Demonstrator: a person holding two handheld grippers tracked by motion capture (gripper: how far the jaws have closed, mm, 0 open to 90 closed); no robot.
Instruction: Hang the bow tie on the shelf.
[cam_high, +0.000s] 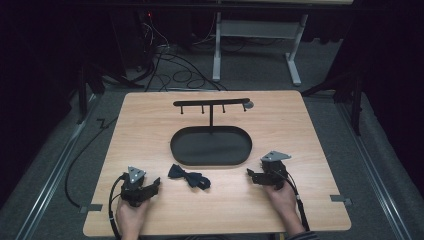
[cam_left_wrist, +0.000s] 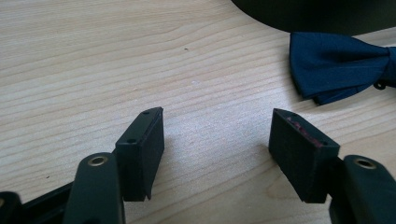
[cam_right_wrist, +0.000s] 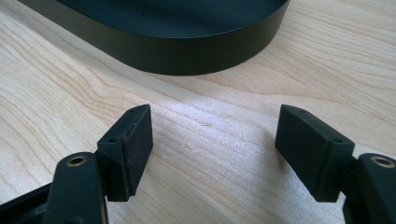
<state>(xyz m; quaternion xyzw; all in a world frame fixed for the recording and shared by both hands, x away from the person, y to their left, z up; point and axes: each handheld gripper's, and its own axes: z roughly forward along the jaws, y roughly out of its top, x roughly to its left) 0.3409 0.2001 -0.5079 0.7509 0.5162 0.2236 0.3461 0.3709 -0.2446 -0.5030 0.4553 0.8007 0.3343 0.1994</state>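
Both pairs of jaws are standing wide apart with nothing between them, so I am reading each gripper as released and empty. Going down from the biggest thing: I am looking at the wooden table (cam_high: 300, 130), which is carrying everything. Next in size is the black oval tray (cam_high: 210, 146) at its middle, with the T-shaped hook stand (cam_high: 211, 104) rising from its far rim; nothing is hanging from the hooks, as far as I can make out. Then come my two tools. I am holding the left gripper (cam_high: 156, 185) low at the near left, its jaws pointing toward the middle of the table, and the right gripper (cam_high: 249, 173) at the near right, just off the tray's near right edge.

Smallest is the dark blue bow tie (cam_high: 189, 176), lying flat on the wood just in front of the tray's near rim, between the two grippers and nearer the left one. In the left gripper view the bow tie (cam_left_wrist: 336, 65) is sitting ahead and off to the right of the open jaws, not touching them.

I am judging the work as not yet begun: the tie is ungrasped, and picking it up and placing it, presumably on the stand or in the tray, is all still ahead.
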